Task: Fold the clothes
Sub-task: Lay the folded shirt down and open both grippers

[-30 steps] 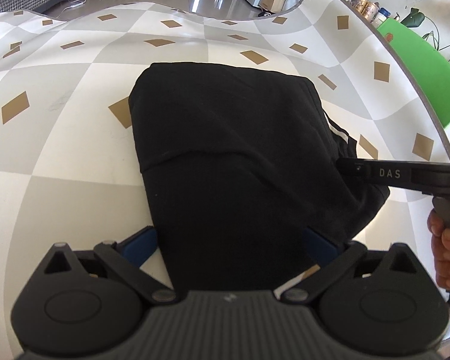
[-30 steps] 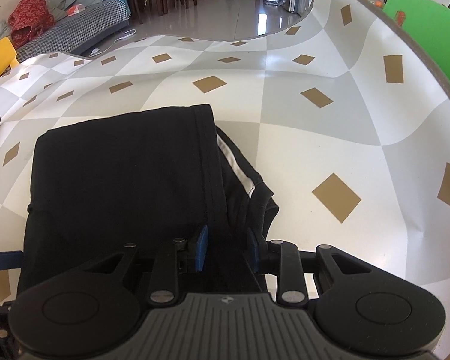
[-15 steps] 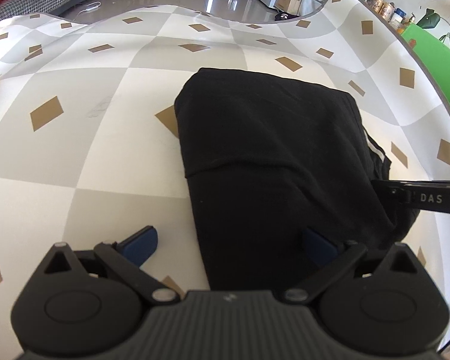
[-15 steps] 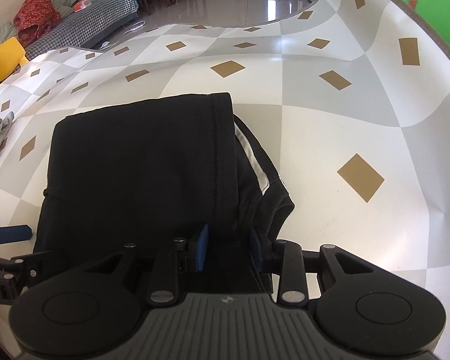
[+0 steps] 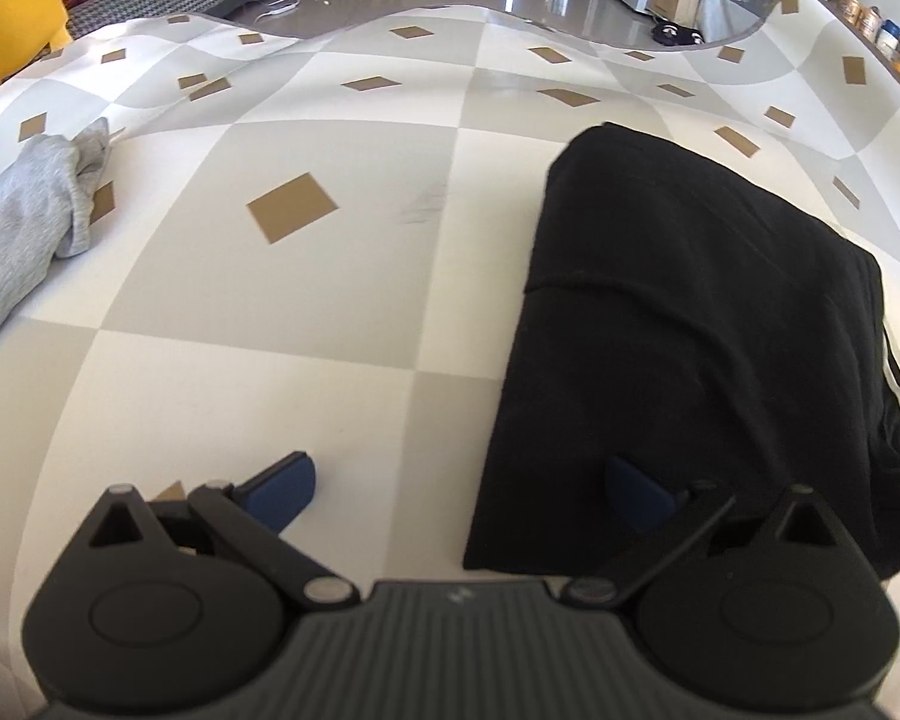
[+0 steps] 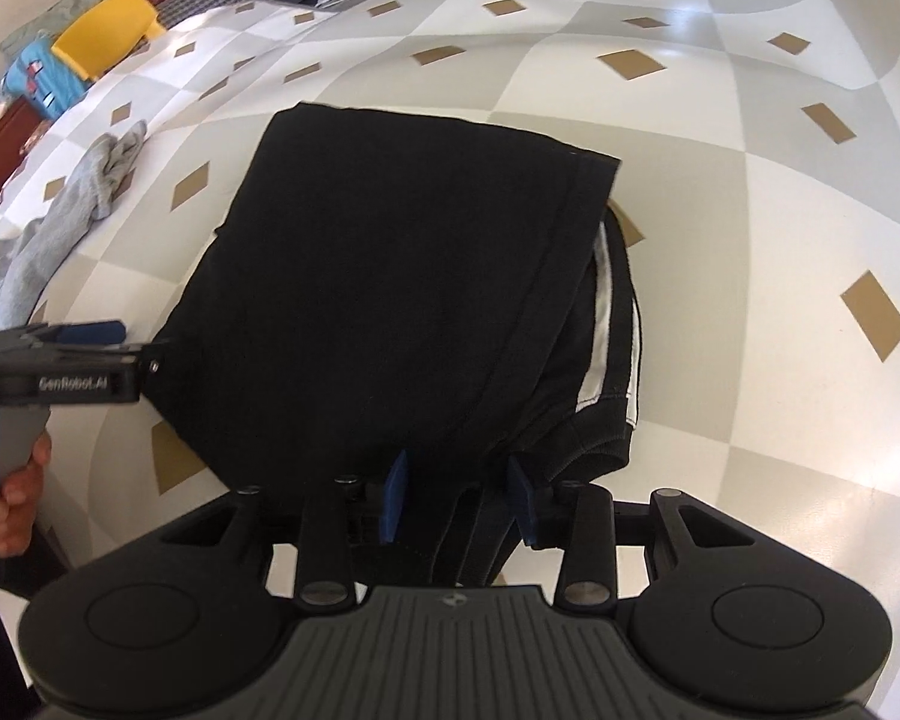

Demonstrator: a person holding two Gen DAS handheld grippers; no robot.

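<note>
A folded black garment [image 5: 690, 324] with white side stripes lies on the checkered tablecloth [image 5: 306, 276]. It also shows in the right wrist view [image 6: 402, 300]. My left gripper [image 5: 459, 489] is open and empty; its right finger is over the garment's near left corner, its left finger over bare cloth. It shows from the side in the right wrist view [image 6: 90, 333]. My right gripper [image 6: 459, 495] has its jaws close together around the garment's near edge, with folds of black fabric between the blue pads.
A crumpled grey garment [image 5: 24, 228] lies at the table's left side, also in the right wrist view [image 6: 60, 222]. A yellow chair [image 5: 18, 24] and a sofa with clothes stand beyond the far left edge. A hand [image 6: 12, 498] holds the left gripper's handle.
My left gripper has moved left, off the black garment, and stays open. My right gripper has risen and tilted while keeping the garment's edge between its pads.
</note>
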